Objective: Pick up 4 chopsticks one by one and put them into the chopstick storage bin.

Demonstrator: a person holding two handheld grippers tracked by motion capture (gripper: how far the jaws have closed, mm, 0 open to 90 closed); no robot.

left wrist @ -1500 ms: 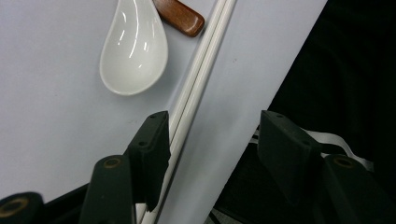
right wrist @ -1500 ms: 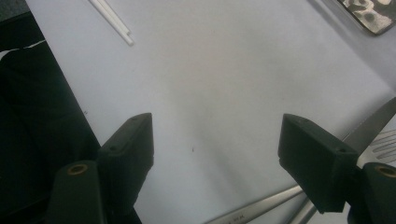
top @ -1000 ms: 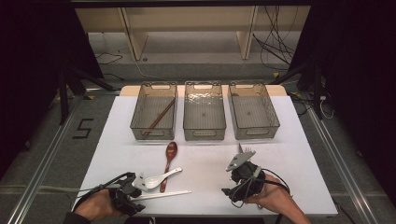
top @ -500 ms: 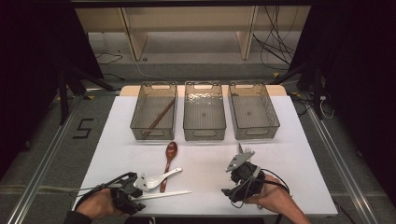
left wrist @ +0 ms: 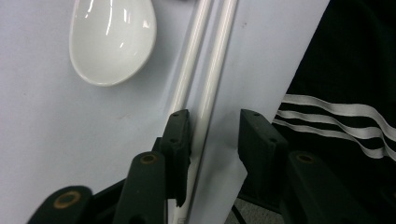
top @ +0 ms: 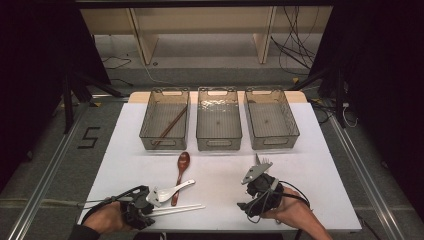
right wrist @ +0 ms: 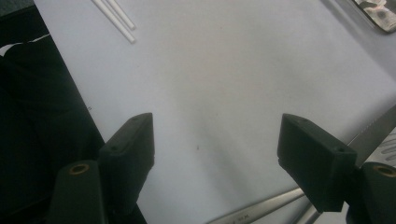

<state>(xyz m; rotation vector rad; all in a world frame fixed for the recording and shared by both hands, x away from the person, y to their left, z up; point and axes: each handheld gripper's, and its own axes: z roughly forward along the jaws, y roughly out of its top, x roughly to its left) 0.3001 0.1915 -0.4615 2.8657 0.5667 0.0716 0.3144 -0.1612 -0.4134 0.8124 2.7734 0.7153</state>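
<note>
A pair of white chopsticks (top: 177, 208) (left wrist: 205, 93) lies along the table's near edge. My left gripper (top: 149, 209) (left wrist: 215, 135) straddles their near end and its jaws have just been closing. One jaw touches a stick, the other still stands apart over the table edge. A white ceramic spoon (top: 169, 190) (left wrist: 112, 42) lies just beyond, and a brown wooden spoon (top: 182, 167) is next to it. My right gripper (top: 248, 201) (right wrist: 215, 149) rests open near the front right with nothing between its jaws. A metal cutlery handle (right wrist: 252, 212) lies under it.
Three clear bins stand in a row at the back: the left bin (top: 146, 131) holds brown chopsticks (top: 170, 125), while the middle bin (top: 200, 135) and right bin (top: 292, 127) look bare. Fork-like tines (top: 263, 161) stick out beyond the right gripper. The near edge of the white table (top: 220, 170) runs close to both hands.
</note>
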